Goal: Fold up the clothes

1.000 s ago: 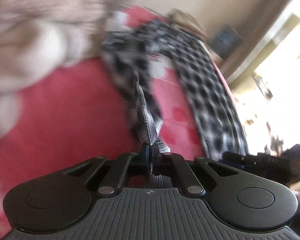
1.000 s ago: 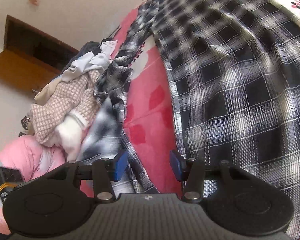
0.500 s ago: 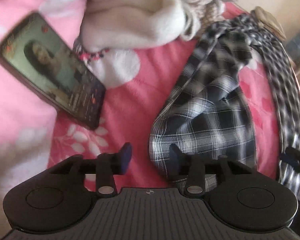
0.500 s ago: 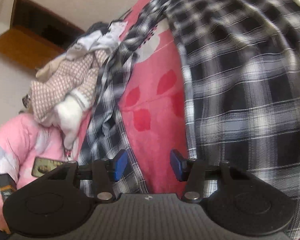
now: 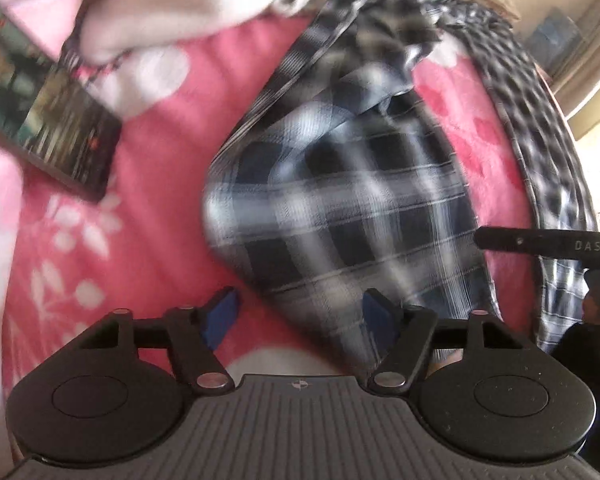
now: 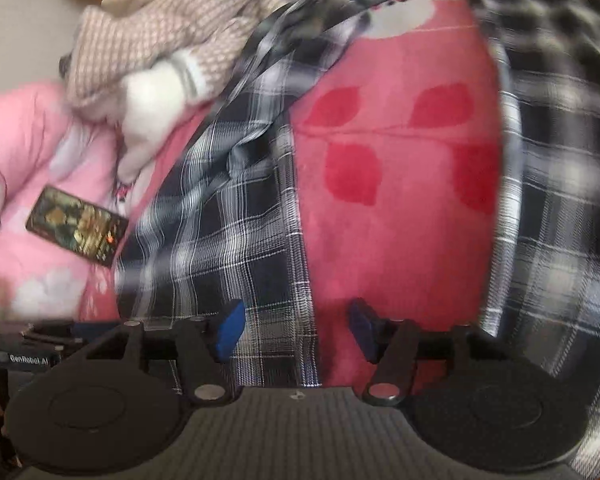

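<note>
A black-and-white plaid shirt lies spread on a pink bedspread. Its sleeve stretches toward me in the left wrist view, with the body along the right. My left gripper is open, its blue pads on either side of the sleeve's near end, gripping nothing. In the right wrist view the sleeve runs down the left and the shirt body fills the right. My right gripper is open over the sleeve's edge and the red bedspread.
A phone with a lit screen lies on the bedspread to the left, also visible as phone. A pile of knit clothes sits beyond the sleeve. The other gripper's black body shows at the right edge.
My left gripper let go of the sleeve and opened; the sleeve now lies flat on the bed. Both grippers have moved in closer over the sleeve. The right stayed open.
</note>
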Motion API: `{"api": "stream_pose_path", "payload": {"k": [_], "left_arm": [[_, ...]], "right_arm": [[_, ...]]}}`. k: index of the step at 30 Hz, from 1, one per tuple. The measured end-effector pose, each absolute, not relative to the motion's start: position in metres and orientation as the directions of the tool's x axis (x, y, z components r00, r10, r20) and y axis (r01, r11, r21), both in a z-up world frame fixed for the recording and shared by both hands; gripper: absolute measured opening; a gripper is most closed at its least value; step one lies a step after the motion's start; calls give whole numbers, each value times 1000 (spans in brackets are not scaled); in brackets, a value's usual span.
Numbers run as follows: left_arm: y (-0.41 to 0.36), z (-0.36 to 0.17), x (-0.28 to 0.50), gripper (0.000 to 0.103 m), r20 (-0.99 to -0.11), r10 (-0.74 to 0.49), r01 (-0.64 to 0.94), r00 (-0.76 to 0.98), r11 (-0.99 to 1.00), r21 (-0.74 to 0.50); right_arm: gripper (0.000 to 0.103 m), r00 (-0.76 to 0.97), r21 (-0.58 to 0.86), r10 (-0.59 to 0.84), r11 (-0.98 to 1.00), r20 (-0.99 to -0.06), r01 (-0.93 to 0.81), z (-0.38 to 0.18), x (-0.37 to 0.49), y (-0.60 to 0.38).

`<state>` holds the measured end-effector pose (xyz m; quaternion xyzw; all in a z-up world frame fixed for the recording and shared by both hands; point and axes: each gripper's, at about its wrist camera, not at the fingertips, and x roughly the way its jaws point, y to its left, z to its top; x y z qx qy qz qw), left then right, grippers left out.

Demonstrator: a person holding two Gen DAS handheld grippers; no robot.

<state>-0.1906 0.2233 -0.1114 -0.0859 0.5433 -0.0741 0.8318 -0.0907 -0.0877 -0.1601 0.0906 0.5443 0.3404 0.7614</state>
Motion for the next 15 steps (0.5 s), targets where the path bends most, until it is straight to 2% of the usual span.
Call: {"api": "stream_pose_path", "payload": {"k": [1, 4, 5, 6, 7, 9, 15], "left_arm": [[218, -112, -190, 52, -890, -196, 46, 411, 980, -194], [201, -112, -190, 42, -893, -111, 104, 436, 992, -72], [195, -112, -191, 39, -891, -86, 122, 445, 992, -34], [191, -112, -192, 30, -888, -66, 138, 455, 990, -3], [191, -110, -192, 19, -884, -72, 143, 461, 990, -6], [202, -100, -194, 6, -884, -119, 139, 453, 988, -62], [241, -67, -198, 4, -868, -283, 122, 409, 959, -256]], "right_arm": [[61, 178, 495, 609, 754, -773, -433, -160, -92, -84], [47, 191, 431, 576, 758, -795, -490, -158, -100, -74], [34, 194, 411, 563, 760, -803, -503, -158, -103, -71], [15, 194, 400, 555, 761, -809, -511, -158, -105, -69], [6, 189, 398, 551, 762, -813, -510, -158, -106, -69], [3, 173, 429, 574, 750, -800, -504, -154, -110, -72], [3, 75, 547, 694, 625, -716, -556, -119, -136, -89]]}}
